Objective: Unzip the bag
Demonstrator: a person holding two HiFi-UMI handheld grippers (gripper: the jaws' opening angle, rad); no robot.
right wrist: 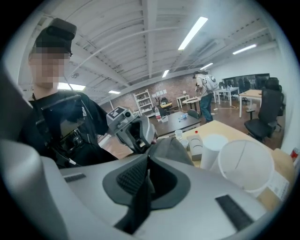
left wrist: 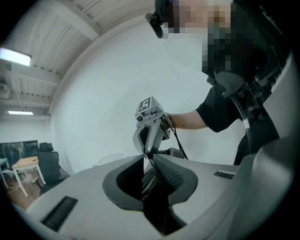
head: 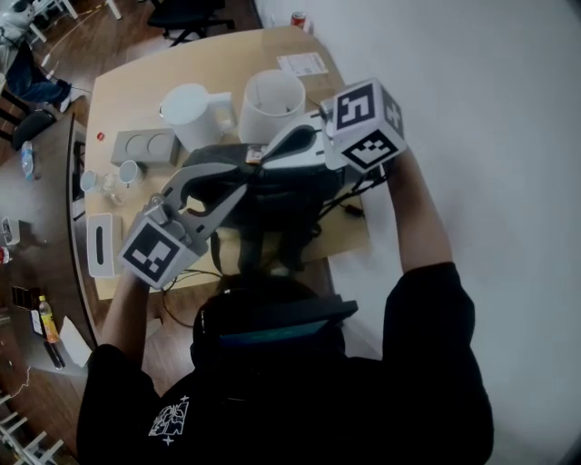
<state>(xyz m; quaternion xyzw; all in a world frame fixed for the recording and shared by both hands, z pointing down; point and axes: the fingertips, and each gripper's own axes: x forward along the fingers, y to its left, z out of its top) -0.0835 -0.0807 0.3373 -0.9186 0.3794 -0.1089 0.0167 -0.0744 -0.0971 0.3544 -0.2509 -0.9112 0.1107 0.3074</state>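
A black bag (head: 281, 204) stands on the wooden table (head: 127, 86) in the head view. My left gripper (head: 241, 188) comes in from the lower left and is shut on a fold of the bag's black fabric (left wrist: 164, 176), near its top. My right gripper (head: 260, 156) reaches in from the right, and its tips meet the bag's top edge (right wrist: 171, 147) just opposite the left one. Its jaws stand almost together on something thin and dark there, apparently the zip pull; the pull itself is hidden between the pads. Each gripper shows in the other's view: the right gripper (left wrist: 146, 157), the left gripper (right wrist: 149, 146).
Behind the bag stand a white jug (head: 192, 113) and a white bucket (head: 270, 104). A grey box (head: 143, 145), small cups (head: 127, 171) and a white device (head: 102, 243) lie to the left. A paper sheet (head: 302, 64) and a red can (head: 299, 18) sit far back. The white wall runs along the right.
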